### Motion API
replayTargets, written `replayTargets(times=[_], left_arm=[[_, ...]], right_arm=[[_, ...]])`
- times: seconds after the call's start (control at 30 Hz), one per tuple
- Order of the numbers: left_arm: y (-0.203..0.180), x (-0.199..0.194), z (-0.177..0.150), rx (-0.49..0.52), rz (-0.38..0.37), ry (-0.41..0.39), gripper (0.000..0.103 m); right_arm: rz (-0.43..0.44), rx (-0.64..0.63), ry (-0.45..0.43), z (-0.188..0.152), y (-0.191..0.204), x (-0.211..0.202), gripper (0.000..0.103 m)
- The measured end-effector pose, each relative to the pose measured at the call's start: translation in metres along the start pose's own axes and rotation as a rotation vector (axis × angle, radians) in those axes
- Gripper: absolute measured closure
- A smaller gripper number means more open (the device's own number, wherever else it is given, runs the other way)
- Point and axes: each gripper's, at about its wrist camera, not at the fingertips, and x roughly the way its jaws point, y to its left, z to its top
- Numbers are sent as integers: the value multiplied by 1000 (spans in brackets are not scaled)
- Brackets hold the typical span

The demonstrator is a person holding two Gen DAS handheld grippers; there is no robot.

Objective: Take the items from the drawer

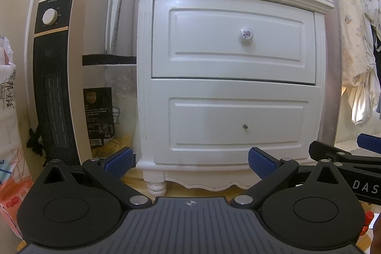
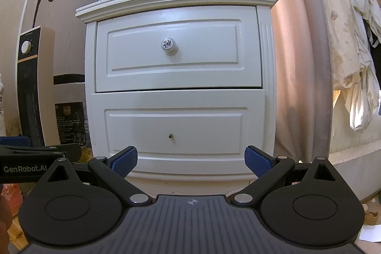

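A white nightstand (image 1: 228, 77) (image 2: 178, 92) with two drawers fills both views. The top drawer (image 1: 233, 39) (image 2: 176, 49) is closed and carries a round flowered knob (image 1: 246, 33) (image 2: 168, 43). The bottom drawer (image 1: 234, 120) (image 2: 176, 125) is closed too and has only a small bare stud (image 1: 245, 126) (image 2: 170, 135). My left gripper (image 1: 190, 161) is open, held low some way in front of the bottom drawer. My right gripper (image 2: 191, 160) is also open at about the same height. Nothing sits between either pair of blue pads. The drawers' contents are hidden.
A tall black-and-cream heater (image 1: 54, 77) (image 2: 31, 87) stands left of the nightstand, with a dark labelled bag (image 1: 98, 111) between them. Printed bags (image 1: 9, 111) lie at far left. A curtain (image 2: 297, 63) hangs behind, and clothes (image 2: 352, 51) and a bed edge (image 2: 352, 156) are on the right.
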Motion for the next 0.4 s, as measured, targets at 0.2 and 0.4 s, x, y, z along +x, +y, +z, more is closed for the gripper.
replayTargets(times=[0.2, 0.4], left_arm=[[0, -1, 0, -4, -3, -1, 0], [-1, -1, 0, -2, -4, 1, 0]], right_arm=[[-1, -4, -2, 0, 0, -1, 0], [-3, -6, -4, 0, 0, -2, 0]])
